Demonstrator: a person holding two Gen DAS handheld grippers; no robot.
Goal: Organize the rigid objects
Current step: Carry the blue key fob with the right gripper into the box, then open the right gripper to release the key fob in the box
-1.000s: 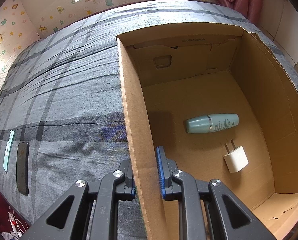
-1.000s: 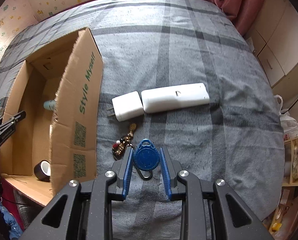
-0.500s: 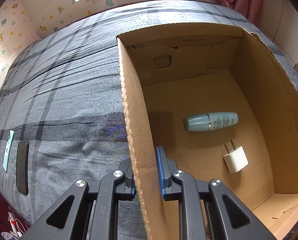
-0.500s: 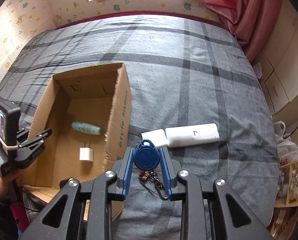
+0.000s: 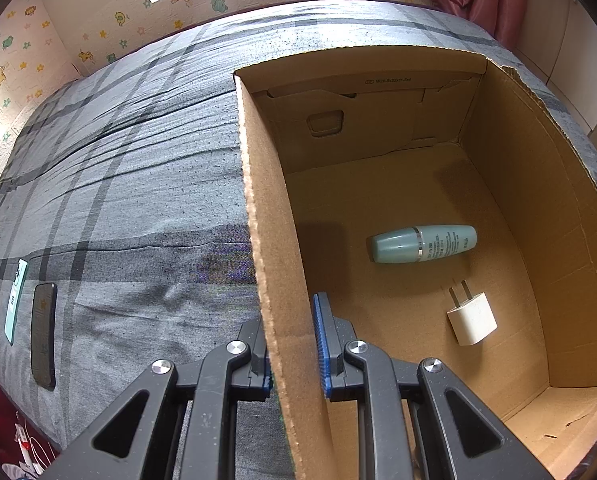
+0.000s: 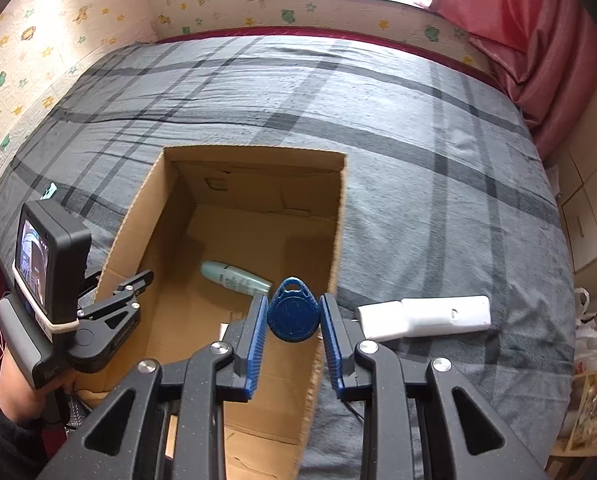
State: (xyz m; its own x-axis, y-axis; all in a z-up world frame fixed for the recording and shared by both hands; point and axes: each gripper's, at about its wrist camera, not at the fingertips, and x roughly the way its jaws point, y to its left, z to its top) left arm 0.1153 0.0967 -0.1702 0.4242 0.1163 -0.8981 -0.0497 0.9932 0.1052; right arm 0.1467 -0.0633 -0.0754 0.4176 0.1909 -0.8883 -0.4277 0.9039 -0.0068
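Note:
An open cardboard box (image 5: 282,280) (image 6: 340,216) stands on the bed. My left gripper (image 5: 294,344) is shut on the box's left wall; it also shows in the right wrist view (image 6: 138,280). Inside lie a teal bottle (image 5: 422,243) (image 6: 234,278) and a small white charger (image 5: 471,318). My right gripper (image 6: 293,316) is shut on a blue key fob (image 6: 293,314), held in the air above the box's right wall. A white charger (image 6: 380,320) and a white remote (image 6: 446,315) lie on the blanket right of the box.
The grey plaid blanket (image 6: 418,160) covers the bed. A black phone (image 5: 43,334) and a teal card (image 5: 15,305) lie at the bed's left edge. Pink curtains (image 6: 546,60) and cabinets stand on the right.
My right gripper has lifted the key fob off the blanket and carried it left, over the box's right wall. My left gripper has kept its hold on the box wall.

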